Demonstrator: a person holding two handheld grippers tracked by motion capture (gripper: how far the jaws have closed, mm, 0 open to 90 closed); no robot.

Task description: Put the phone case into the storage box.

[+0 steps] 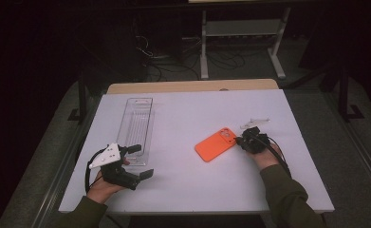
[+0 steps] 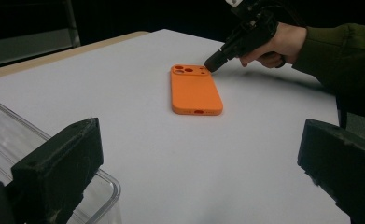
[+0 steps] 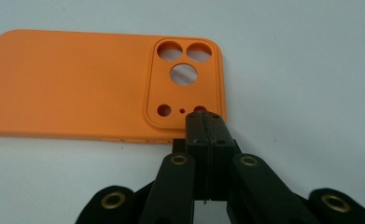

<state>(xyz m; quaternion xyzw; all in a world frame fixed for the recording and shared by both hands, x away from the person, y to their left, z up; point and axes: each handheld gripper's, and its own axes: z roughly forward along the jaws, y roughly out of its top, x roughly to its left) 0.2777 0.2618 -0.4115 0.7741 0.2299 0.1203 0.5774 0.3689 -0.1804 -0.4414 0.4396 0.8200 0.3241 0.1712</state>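
Near the counter's (image 1: 183, 190) left edge, toward the near-left corner, a long clear plastic tray with a ribbed floor (image 1: 136, 128) lies with its length running from front to back, and its near end sits just beside the left hand-held gripper (image 1: 138, 161). That hand-held gripper is released — in the left gripper view its two black jaws stand wide apart with nothing between them, one over the tray's rounded corner (image 2: 106, 179) — and it points across the white surface toward the middle, which reads as waiting rather than working, perhaps ready to steady the tray. Moving right, the flat orange silicone phone case (image 1: 216, 144) lies back-up around the middle of the counter, slightly toward the right edge, set at a slant with its camera cut-outs at the far-right end. The right hand-held gripper (image 1: 242, 141) is at that end: in the right gripper view its jaws are clenched together with nothing between them, the joined tips (image 3: 203, 119) resting against, or just over, the case's corner beside the camera cut-outs. Held shut like that, it looks meant for nudging or prying at the corner rather than pinching it — a flat case offers no edge to grab until one side is lifted. Beyond the right hand, toward the far-right part of the counter, a small clear piece (image 1: 255, 122) lies apart; what it is cannot be made out.
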